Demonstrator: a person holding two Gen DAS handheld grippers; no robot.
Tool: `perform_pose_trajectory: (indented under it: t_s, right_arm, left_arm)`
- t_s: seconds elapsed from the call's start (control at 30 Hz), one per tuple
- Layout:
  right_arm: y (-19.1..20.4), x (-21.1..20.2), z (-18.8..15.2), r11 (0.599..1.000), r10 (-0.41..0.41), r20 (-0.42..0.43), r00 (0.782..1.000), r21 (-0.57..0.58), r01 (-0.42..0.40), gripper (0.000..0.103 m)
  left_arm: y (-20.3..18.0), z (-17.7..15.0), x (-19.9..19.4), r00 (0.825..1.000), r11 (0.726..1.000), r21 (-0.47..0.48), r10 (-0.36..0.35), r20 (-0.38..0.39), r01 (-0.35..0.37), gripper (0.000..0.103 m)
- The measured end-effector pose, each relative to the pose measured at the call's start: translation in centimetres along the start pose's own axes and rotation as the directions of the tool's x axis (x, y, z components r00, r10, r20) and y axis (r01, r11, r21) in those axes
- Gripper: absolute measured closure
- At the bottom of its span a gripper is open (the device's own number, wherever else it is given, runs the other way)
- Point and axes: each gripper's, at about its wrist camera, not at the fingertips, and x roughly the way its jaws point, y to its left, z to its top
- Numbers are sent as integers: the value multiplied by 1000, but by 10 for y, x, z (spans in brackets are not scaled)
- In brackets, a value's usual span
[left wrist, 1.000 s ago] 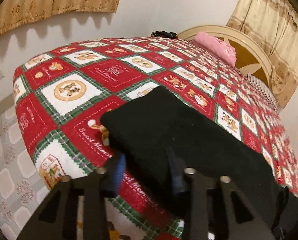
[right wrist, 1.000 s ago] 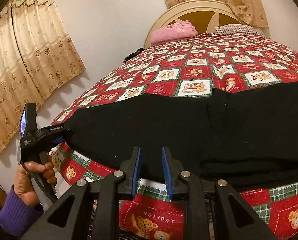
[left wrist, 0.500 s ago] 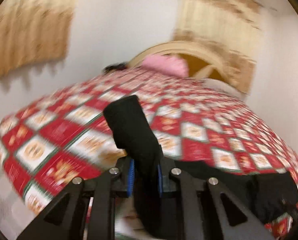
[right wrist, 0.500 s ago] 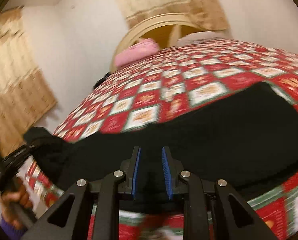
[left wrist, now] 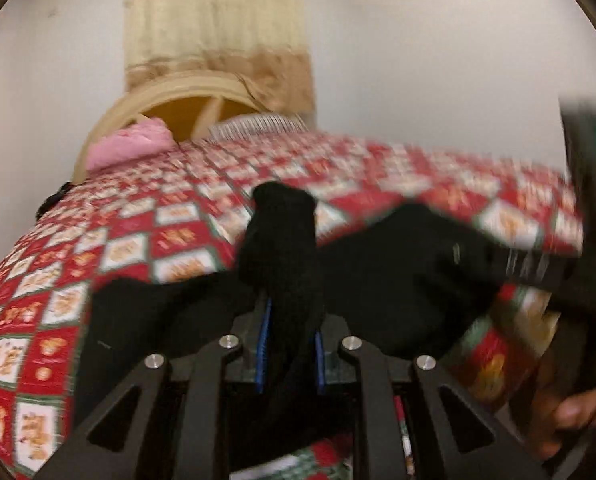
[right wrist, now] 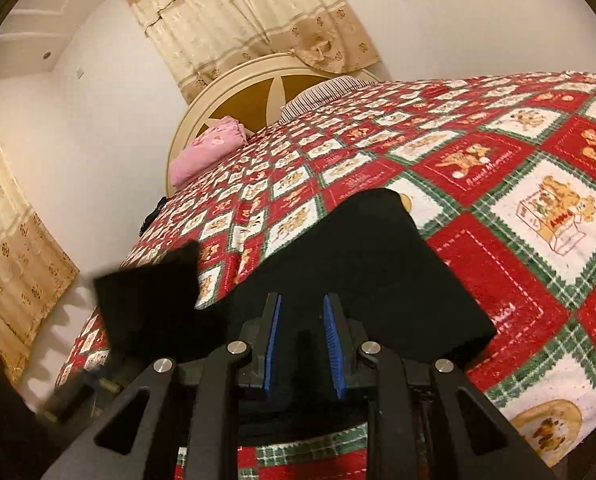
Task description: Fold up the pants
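Black pants (left wrist: 398, 272) lie on a red, white and green patchwork quilt (left wrist: 145, 248). My left gripper (left wrist: 289, 344) is shut on a bunched end of the pants, which stands up between the blue pads. In the right wrist view the pants (right wrist: 362, 264) spread over the quilt (right wrist: 538, 208), and a lifted black flap (right wrist: 153, 292) hangs at the left. My right gripper (right wrist: 302, 344) has its blue pads a little apart with black cloth between and under them.
A cream round headboard (right wrist: 257, 92) stands at the far end of the bed, with a pink pillow (right wrist: 205, 148) and a striped pillow (right wrist: 326, 92). Tan curtains (right wrist: 249, 12) hang behind. The other hand and gripper (left wrist: 578, 400) show at right in the left wrist view.
My left gripper closed on the pants' end and has swung it up and rightward toward my right gripper. The pants have turned and shortened in the right wrist view.
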Motion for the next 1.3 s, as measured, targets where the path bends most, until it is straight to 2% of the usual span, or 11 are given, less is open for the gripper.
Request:
perform_pose_trajectory:
  t_s: [0.2,0.3,0.4,0.43,0.47,0.7,0.9,1.17,1.2,1.23,1.3]
  right_arm:
    - [1,10,-3,1000,15,-29,999,0,-15,80]
    - [2,8,-4,1000,21,-31,999,7,-21,80]
    - [1,3,1,997,67,-29,997,34,-66,64]
    - [0,-1,3,993,103,-24,994,55,-102,45]
    - [-2,-5,6,988,134,-12,991,79,-132,33]
    - [22,3,16,966,248,-37,968,80,-244,32]
    - [45,50,0,982,184,-202,962,74,-172,32]
    - [69,54,-13,992,95,-221,971,-59,-111,33]
    - [72,54,-15,990,82,-207,975,-94,-103,39]
    - [76,54,-19,985,57,-194,979,-149,-87,60]
    - [78,55,-22,976,25,-191,981,-206,-65,64]
  left_arm:
    - [-2,-10,9,997,998,67,0,-78,5,80]
    - [1,-8,3,993,994,93,-40,-110,51,69]
    - [8,-12,-10,990,990,100,-91,-112,102,26]
    - [18,-14,-23,992,990,99,-91,-89,99,10]
    - [24,-18,-31,994,992,96,-81,-67,88,7]
    - [95,-19,-64,999,992,-124,11,-30,-15,7]
    - [146,-29,-56,984,935,-316,128,-120,-160,7]
    - [160,-46,-54,975,915,-354,142,-168,-194,7]
    - [160,-46,-53,975,913,-358,139,-171,-193,7]
    - [161,-46,-53,975,913,-360,137,-173,-192,7]
    - [163,-46,-54,974,913,-358,142,-175,-197,7]
